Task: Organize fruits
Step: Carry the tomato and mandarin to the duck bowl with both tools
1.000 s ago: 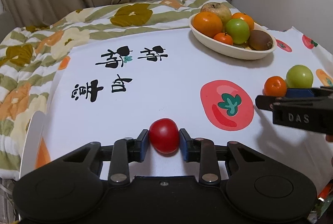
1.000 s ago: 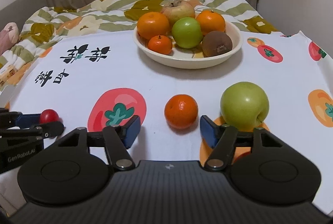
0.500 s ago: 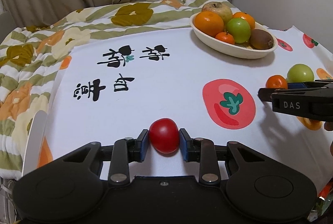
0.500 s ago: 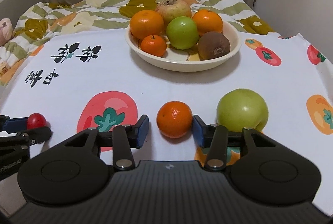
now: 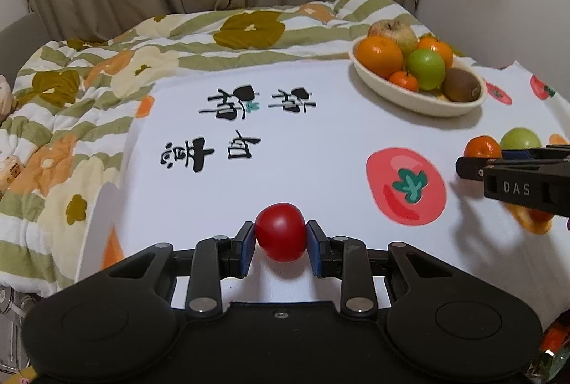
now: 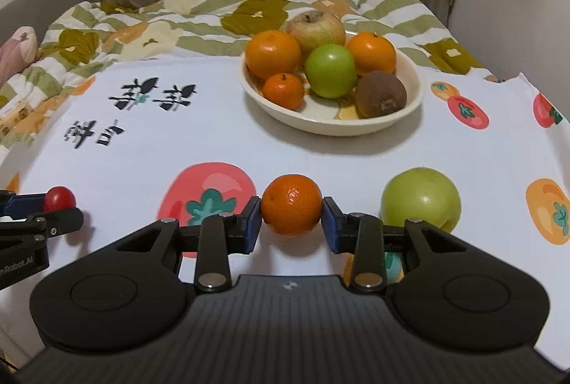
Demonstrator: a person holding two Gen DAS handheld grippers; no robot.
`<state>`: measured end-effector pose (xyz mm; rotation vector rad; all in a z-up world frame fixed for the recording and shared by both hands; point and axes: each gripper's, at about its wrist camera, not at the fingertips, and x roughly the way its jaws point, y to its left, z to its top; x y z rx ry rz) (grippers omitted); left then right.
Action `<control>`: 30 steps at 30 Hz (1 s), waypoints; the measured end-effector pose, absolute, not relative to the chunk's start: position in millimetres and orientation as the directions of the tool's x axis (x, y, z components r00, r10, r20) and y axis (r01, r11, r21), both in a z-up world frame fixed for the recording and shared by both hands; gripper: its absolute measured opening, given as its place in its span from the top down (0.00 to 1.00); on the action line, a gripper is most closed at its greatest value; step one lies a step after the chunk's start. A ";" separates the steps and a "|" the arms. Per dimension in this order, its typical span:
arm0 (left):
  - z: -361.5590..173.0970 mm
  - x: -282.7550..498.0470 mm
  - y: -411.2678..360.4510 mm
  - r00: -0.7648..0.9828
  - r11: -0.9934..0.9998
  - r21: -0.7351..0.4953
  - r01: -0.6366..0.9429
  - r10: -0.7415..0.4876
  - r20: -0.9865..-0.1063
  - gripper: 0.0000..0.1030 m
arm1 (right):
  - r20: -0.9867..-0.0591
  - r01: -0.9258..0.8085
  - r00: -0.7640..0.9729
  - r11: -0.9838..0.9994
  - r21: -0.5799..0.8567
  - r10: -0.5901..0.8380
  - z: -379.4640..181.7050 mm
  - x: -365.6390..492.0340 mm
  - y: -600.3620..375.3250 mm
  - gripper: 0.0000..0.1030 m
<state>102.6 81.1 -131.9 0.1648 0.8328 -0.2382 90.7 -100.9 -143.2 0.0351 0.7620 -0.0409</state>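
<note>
The left gripper (image 5: 281, 246) fingers are closed on the red tomato (image 5: 280, 231), low over the white cloth (image 5: 302, 148). The right gripper (image 6: 292, 223) fingers bracket the mandarin (image 6: 291, 209), touching or nearly touching both sides; the green apple (image 6: 420, 198) sits just beside it. Step in hand: grasping loose fruit. Next move likely requires lifting both and carrying them to the bowl (image 6: 415, 91), placing gently among the fruit there.
</note>
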 end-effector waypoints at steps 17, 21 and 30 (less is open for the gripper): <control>-44.2 90.3 44.7 0.716 0.965 0.045 0.260 -0.161 -0.679 0.67 | -0.656 -0.007 0.753 0.997 0.082 0.059 -70.1 72.7 -144.1 0.51; -32.9 93.2 22.8 0.724 0.975 0.031 0.221 -0.143 -0.675 0.67 | -0.653 -0.035 0.754 0.997 0.075 0.076 -59.1 81.6 -172.6 0.51; -29.2 116.2 -36.5 0.724 0.982 0.009 0.188 -0.133 -0.677 0.67 | -0.656 -0.099 0.749 0.994 0.036 0.098 -50.0 121.5 -236.7 0.51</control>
